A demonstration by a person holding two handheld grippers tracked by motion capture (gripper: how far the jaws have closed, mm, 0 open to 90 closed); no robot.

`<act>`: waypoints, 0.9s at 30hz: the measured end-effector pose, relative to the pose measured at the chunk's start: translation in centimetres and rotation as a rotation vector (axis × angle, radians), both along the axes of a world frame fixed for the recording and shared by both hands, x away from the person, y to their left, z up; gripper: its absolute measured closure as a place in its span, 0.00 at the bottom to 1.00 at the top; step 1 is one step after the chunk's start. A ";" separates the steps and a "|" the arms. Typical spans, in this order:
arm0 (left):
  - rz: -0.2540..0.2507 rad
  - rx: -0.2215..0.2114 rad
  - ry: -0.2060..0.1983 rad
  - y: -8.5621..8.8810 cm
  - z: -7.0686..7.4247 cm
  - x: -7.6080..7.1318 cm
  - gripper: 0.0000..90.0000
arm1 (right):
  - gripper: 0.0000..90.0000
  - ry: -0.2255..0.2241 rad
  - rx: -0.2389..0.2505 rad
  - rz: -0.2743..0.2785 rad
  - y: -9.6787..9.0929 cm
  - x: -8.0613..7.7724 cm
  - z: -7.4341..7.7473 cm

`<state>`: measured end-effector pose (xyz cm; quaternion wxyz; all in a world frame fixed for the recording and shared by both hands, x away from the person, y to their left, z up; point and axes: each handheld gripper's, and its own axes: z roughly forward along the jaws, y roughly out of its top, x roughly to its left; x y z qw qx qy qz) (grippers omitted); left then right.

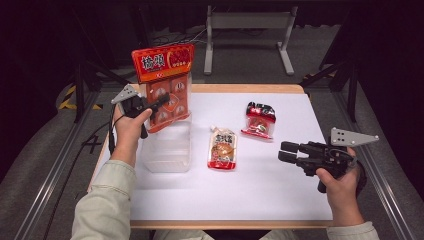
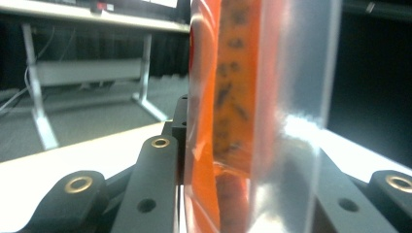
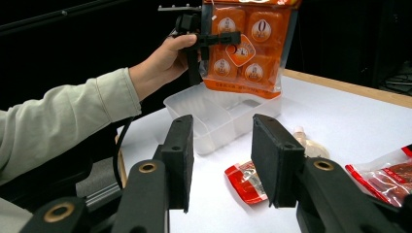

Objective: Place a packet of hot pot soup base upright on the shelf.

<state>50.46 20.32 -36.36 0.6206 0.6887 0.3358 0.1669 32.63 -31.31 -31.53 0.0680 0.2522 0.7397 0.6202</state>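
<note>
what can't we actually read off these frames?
- Left gripper view: the orange snack pack sits so close it is a blur; its print cannot be read, and it hides the table beyond.
- High view: the clear plastic tray has its far end covered by the pack, so what lies there is hidden.
- Right gripper view: the spout pouch and the red packet are partly hidden by the right gripper or cut off.

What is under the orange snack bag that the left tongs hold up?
Under the orange snack bag sits the clear plastic container. Its visible compartments look empty in the right gripper view; the bag's lower edge covers part of its far side.
</note>
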 end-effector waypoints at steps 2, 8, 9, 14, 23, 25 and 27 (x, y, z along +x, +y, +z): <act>-0.016 0.005 0.009 0.0 0.0 0.1 0.79 | 0.67 -0.003 -0.002 0.005 0.1 0.0 0.1; -0.024 0.043 0.062 -0.3 0.2 0.2 0.78 | 0.67 -0.006 -0.006 0.005 0.2 -0.1 0.0; -0.026 0.073 0.078 -0.4 0.2 0.4 0.78 | 0.67 -0.006 -0.008 0.007 0.2 -0.1 0.0; -0.029 0.079 0.085 -0.8 0.3 0.6 0.78 | 0.67 -0.007 -0.012 0.010 0.2 -0.1 0.0; -0.027 0.113 0.100 -2.2 0.3 0.9 0.78 | 0.66 -0.017 -0.027 0.017 0.7 -0.1 0.0; -0.024 0.111 0.130 -2.1 0.3 0.8 0.78 | 0.66 -0.017 -0.021 0.016 0.7 -0.1 0.0; -0.019 0.116 0.139 -2.1 0.4 0.8 0.78 | 0.66 -0.014 -0.017 0.017 0.6 -0.1 0.0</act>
